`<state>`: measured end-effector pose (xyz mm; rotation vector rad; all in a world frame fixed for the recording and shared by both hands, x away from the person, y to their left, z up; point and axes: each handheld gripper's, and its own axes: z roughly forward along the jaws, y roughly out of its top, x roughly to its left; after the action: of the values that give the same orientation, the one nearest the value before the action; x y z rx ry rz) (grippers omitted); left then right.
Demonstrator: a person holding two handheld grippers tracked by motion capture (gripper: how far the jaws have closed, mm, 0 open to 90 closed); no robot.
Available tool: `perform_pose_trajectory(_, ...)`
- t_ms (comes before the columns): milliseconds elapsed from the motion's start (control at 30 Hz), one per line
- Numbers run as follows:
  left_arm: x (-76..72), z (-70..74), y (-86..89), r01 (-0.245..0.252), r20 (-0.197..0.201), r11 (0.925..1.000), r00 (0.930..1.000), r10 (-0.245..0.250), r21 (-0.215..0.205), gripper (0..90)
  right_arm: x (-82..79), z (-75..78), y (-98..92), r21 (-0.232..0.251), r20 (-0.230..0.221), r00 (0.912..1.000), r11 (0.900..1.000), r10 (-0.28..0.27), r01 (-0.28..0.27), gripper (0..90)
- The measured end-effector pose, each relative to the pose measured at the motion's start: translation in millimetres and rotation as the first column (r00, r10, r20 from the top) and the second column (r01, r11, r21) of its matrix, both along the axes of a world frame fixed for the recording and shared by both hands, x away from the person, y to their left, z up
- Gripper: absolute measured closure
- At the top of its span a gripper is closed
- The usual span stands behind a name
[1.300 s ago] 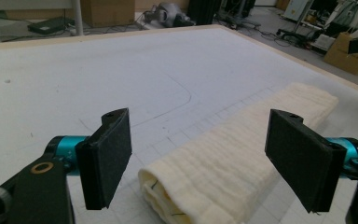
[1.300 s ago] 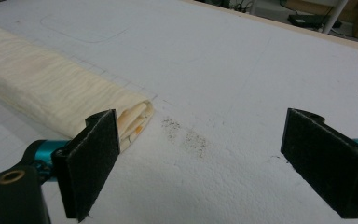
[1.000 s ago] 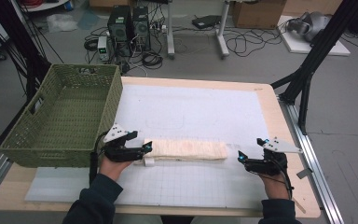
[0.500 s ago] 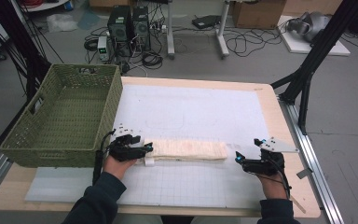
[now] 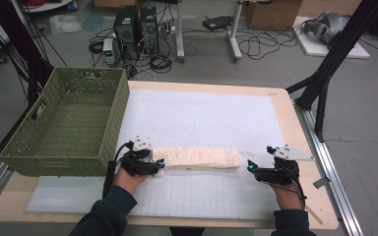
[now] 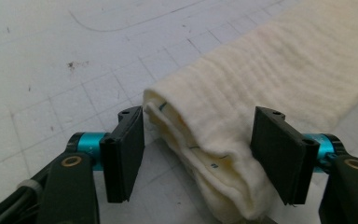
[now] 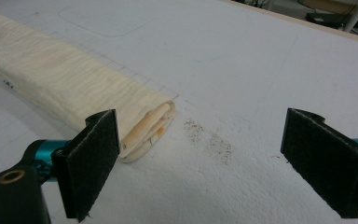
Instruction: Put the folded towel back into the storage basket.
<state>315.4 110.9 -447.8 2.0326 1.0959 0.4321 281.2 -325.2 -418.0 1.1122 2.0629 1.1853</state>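
Cloth first: in the high view I see a long cream-coloured folded cloth (image 5: 197, 158) lying flat across the lower middle of the frame, on the white gridded foam mat (image 5: 211, 118) that covers the wooden table (image 5: 295, 128). My left gripper (image 5: 160, 164) sits at the cloth's left end, and my right gripper (image 5: 250, 168) rests on the mat just beyond the cloth's right end, apart from it. A green woven plastic basket (image 5: 64, 125) stands at the left of the frame, just beside the left hand.

In the left gripper view, the cloth's folded end (image 6: 205, 140) lies between the two black jaws in the lower half of the frame. The jaws have just been moving: they narrowed and then eased out a little. The right-hand pad looks to be against the fabric, while a thin gap shows beside the left-hand pad, so I read this gripper as open around the cloth, not clamping it.

In the right gripper view, the jaws stand wide apart with bare mat between them. The cloth's layered end (image 7: 149, 123) lies at centre left, just behind the left-hand jaw.
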Motion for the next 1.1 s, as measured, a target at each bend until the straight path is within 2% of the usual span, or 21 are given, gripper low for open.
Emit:
perform_pose_trajectory(133,-1.7,0.8,0.1,0.01,-0.004,0.9999,0.9999,-0.01,-0.002,39.8,-0.3,0.2,-0.4,0.0,-0.004,1.0,1.0,0.0,0.0,10.9)
perform_pose_trajectory(300,-4.2,-0.3,-0.3,0.025,-0.001,0.9993,0.9997,-0.025,-0.026,54.1,-0.3,0.3,-0.9,-0.003,0.0,1.0,1.0,-0.001,0.001,10.9)
perform_pose_trajectory(333,-4.2,0.0,0.6,0.037,-0.009,0.9985,0.9993,-0.037,-0.04,57.5,-0.4,0.1,-0.4,-0.003,-0.004,1.0,1.0,0.001,-0.001,10.9)
perform_pose_trajectory(367,-4.3,0.1,0.5,0.046,-0.012,0.9978,0.9988,-0.047,-0.048,65.9,-0.4,-0.1,0.4,-0.004,-0.005,1.0,1.0,0.003,-0.003,11.0)
perform_pose_trajectory(433,-5.2,0.7,-0.6,0.06,-0.013,0.9972,0.9981,-0.061,-0.045,75.9,-0.2,-0.3,1.3,-0.008,-0.006,1.0,1.0,0.008,-0.008,10.9)
perform_pose_trajectory(467,-5.9,1.3,-1.7,0.06,-0.01,0.9975,0.9981,-0.061,-0.038,77.7,-0.2,-0.4,2.2,-0.007,-0.008,0.9999,1.0,0.01,-0.01,10.9)
perform_pose_trajectory(600,-5.9,1.1,-1.5,0.061,0.0,0.9973,0.9981,-0.061,-0.041,80.0,0.6,-1.1,6.3,-0.006,-0.02,0.9995,1.0,0.025,-0.025,10.9)
perform_pose_trajectory(700,-6.6,0.8,-1.4,0.061,0.005,0.997,0.9982,-0.06,-0.047,80.0,4.5,-3.6,10.8,0.035,-0.064,0.9974,0.999,0.032,-0.03,11.0)
perform_pose_trajectory(833,-6.5,0.2,-0.8,0.059,0.006,0.9968,0.9983,-0.058,-0.054,80.0,9.6,-9.3,18.6,0.049,-0.09,0.995,0.998,0.043,-0.039,11.3)
perform_pose_trajectory(900,-6.7,-0.2,-0.9,0.06,0.011,0.9968,0.9982,-0.059,-0.053,80.0,11.7,-12.7,24.8,0.06,-0.102,0.9929,0.997,0.061,-0.056,18.4)
perform_pose_trajectory(1000,-6.7,-0.3,-0.4,0.065,0.012,0.9966,0.9978,-0.065,-0.049,79.9,14.4,-15.4,34.6,0.03,-0.105,0.9915,0.997,0.076,-0.073,26.4)
perform_pose_trajectory(1100,-6.7,-0.9,0.7,0.068,0.011,0.996,0.9976,-0.068,-0.057,79.4,17.0,-17.3,39.7,0.016,-0.129,0.9892,0.998,0.069,-0.068,36.1)
